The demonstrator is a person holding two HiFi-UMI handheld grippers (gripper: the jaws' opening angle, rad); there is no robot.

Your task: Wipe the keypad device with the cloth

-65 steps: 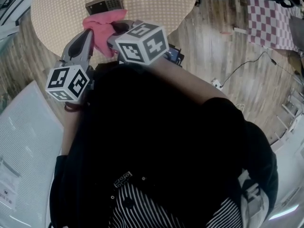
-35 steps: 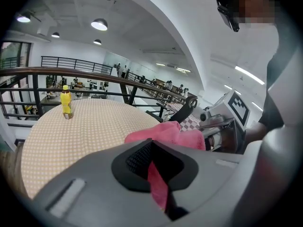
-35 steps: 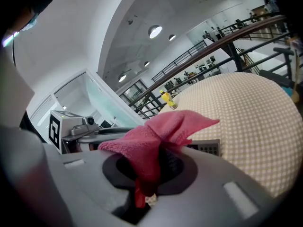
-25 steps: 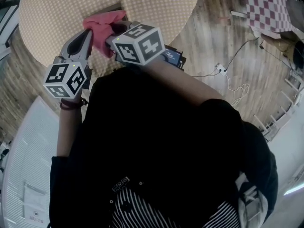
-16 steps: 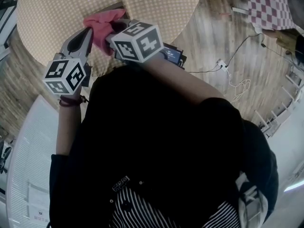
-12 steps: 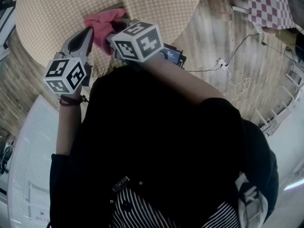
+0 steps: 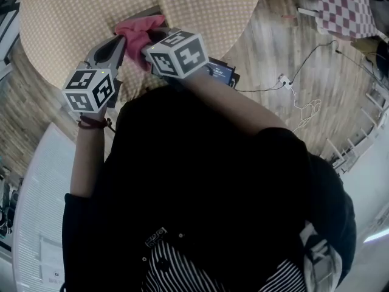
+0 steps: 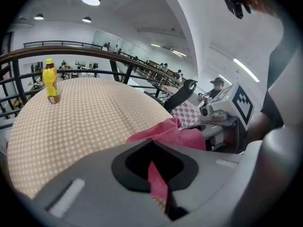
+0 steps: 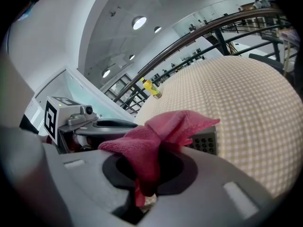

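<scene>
Left claw: jaws are pressing together and pinching a thin strip of the cloth. The strip is running up through the hollow between them.
Right claw: jaws are pinching a thicker, bunched fold of the same cloth. The fold is spilling up and over the jaws.
Claw spacing: the 2 claws are sitting just beside each other, with their tips converging on the cloth over the near part of the desk.
Cloth: pink, and bunching up between the 2 claws. Its far edge is overlapping the keypad device.
Keypad device: it is sitting on the desk directly behind the cloth. In the right gripper view only 1 grey corner with rows of dark keys is showing. In the head view the cloth is covering nearly all of it.
Desk: round, and wearing a tan checked cover.
Bottle: yellow, standing upright near the desk's far edge, well apart from the cloth.
Person: a black top is filling the lower head view.
Floor: wood planks, with a white cable lying on them to the right.
</scene>
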